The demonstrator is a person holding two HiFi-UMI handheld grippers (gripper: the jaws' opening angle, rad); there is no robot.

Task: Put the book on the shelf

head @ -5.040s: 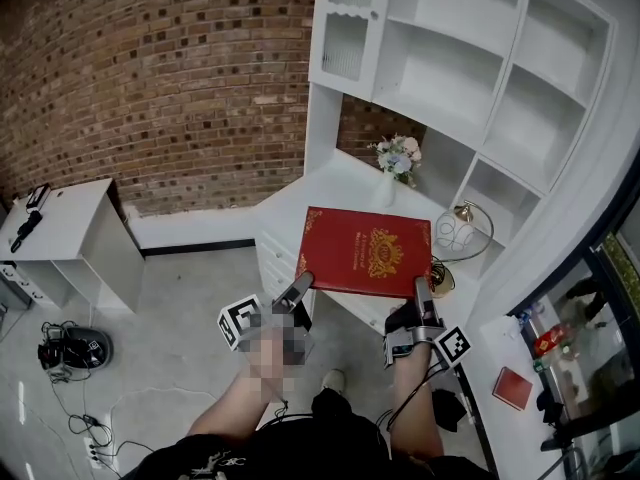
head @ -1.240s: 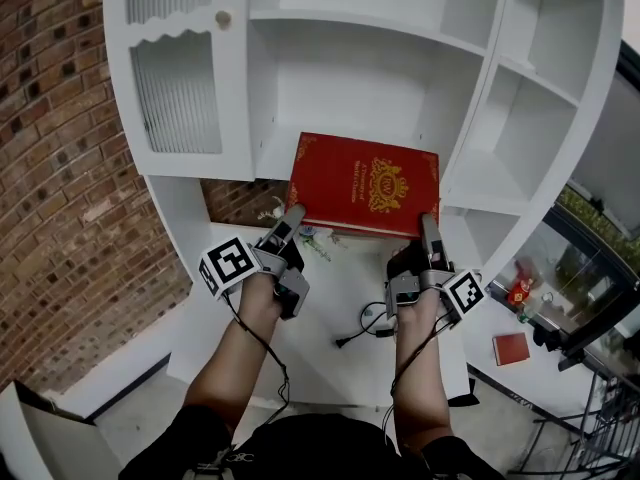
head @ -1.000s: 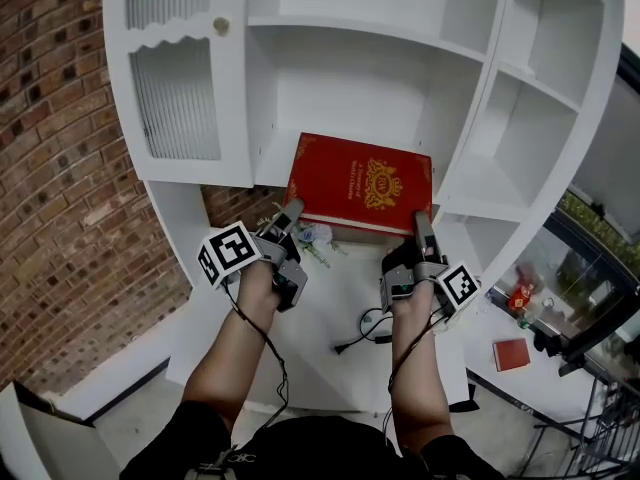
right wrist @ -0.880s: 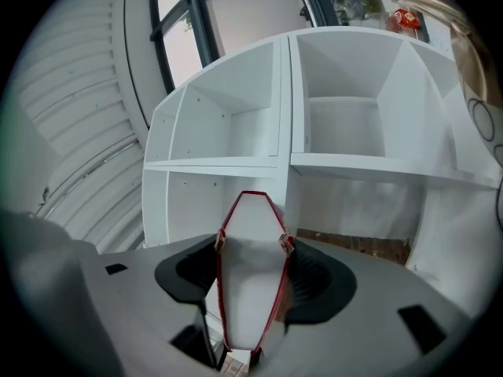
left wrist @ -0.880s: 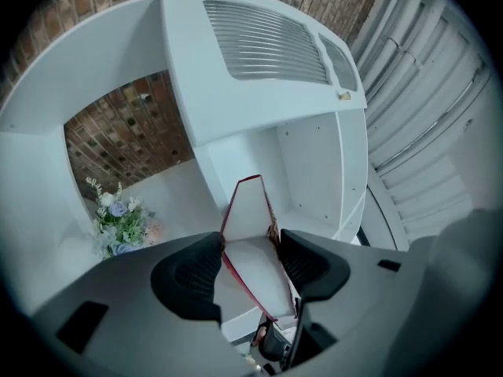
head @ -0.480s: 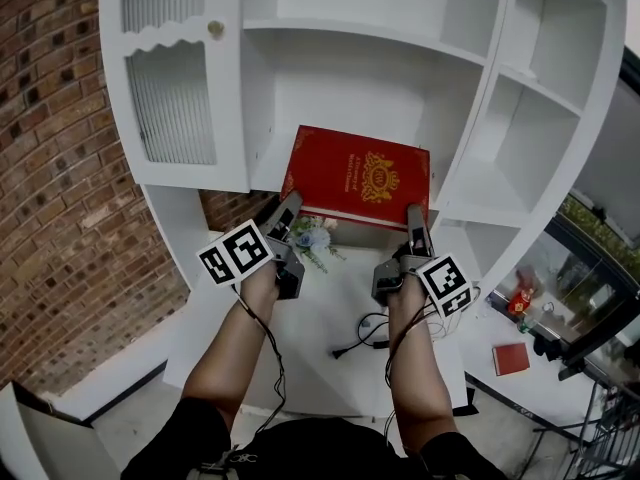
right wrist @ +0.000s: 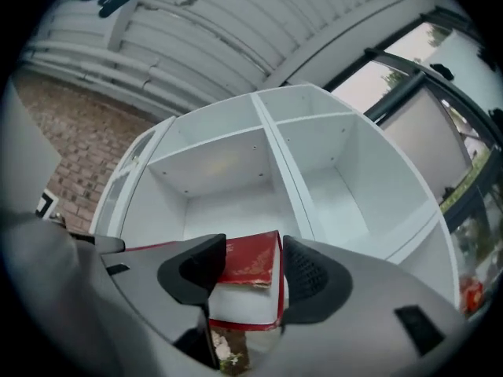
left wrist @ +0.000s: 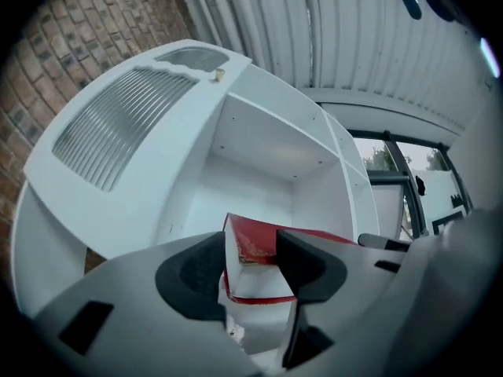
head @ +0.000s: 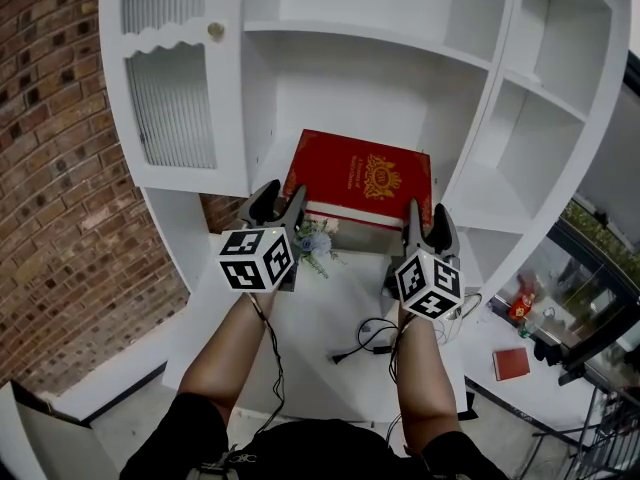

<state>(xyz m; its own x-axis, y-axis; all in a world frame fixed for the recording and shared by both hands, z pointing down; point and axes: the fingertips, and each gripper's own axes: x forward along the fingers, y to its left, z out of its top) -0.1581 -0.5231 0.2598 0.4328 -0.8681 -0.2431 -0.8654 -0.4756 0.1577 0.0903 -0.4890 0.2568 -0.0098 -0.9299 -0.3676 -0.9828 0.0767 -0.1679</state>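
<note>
The red book [head: 360,178] with a gold crest lies flat on the white shelf [head: 268,164], its near edge at the shelf's front. My left gripper [head: 278,200] is at the book's near left corner and my right gripper [head: 427,220] at its near right corner. In the left gripper view the book's corner [left wrist: 253,246] shows between the jaws, which are closing, with the pads not seen pressing on it. The right gripper view shows the other corner of the book [right wrist: 250,261] between closing jaws in the same way.
A ribbed-glass cabinet door [head: 170,98] stands left of the shelf bay, and more open compartments [head: 540,88] lie to the right. Below are a small flower bunch [head: 312,240], a black cable [head: 362,340] on the white desk, and a small red book [head: 510,363] at far right.
Both grippers have turned so their marker cubes face the head camera, and they no longer clamp the book's near edge. The book has gone slightly deeper onto the shelf.
</note>
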